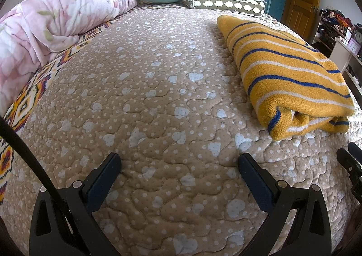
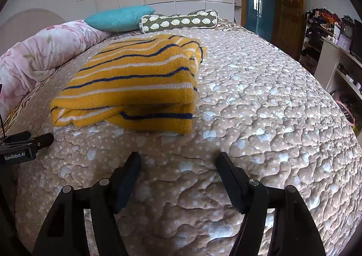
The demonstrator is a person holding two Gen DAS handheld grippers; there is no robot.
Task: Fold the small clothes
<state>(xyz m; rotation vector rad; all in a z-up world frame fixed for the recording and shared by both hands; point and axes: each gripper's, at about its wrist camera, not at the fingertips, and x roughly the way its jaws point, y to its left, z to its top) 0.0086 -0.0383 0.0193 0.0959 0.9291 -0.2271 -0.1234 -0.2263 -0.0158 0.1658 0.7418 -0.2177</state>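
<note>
Our yellow sweater (image 2: pixel 133 84) with blue and white stripes lies folded in a thick stack on the quilted bed cover (image 2: pixel 260 120), near the middle of the bed. Our left gripper (image 1: pixel 178 165) and our right gripper (image 2: pixel 178 163) both hang over the bare cover with their fingers spread wide — they hold nothing. We think the folding is nearly done, so the best thing now is to check the stack: one layer pokes out at the front bottom edge, and we could tuck it in. To do that well, we should pinch only that loose layer, low and near the corner, and slide it gently so the top does not slip. The sweater looks soft, fuzzy and floppy — it will sag if we lift one side. The cover is bumpy with little pale hearts and dots.
</note>
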